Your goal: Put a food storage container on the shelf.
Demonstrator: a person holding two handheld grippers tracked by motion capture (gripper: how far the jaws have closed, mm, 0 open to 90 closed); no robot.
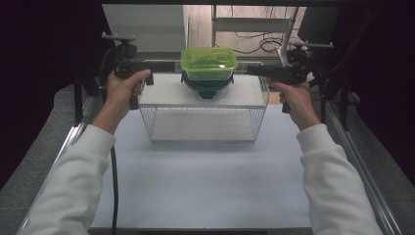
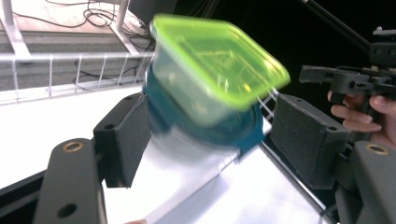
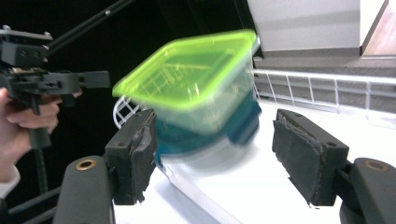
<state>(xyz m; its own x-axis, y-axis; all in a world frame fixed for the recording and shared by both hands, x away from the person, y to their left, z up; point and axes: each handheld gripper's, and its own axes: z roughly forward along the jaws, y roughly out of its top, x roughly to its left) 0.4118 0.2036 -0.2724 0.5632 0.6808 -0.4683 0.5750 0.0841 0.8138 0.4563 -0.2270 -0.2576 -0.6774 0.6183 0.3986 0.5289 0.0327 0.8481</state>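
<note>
A white table (image 1: 205, 186) carries a white wire-mesh rack with a flat white top shelf (image 1: 166, 90), and on that shelf, towards its far edge, stands a stack of two food boxes: a clear plastic container with a lime-green lid (image 1: 209, 63) resting on a lower clear container with a dark teal lid (image 1: 205, 87). A person in white sleeves holds a black two-jaw gripper in each hand at shelf height. The left gripper (image 1: 169, 65) points in from the stack's left side, the right gripper (image 1: 252, 70) from its right, so the boxes lie between the two and roughly equally near to each.

Both sets of jaws stand wide open and grip nothing. In the left gripper view the foam pads (image 2: 126, 140) flank the teal lid, with the stack ahead of them and clear of both; the right gripper view shows the same, its worn pads (image 3: 135, 154) apart from the boxes. The green container's long axis runs left to right, towards each gripper, so any grasp would likely come at its short ends.
</note>
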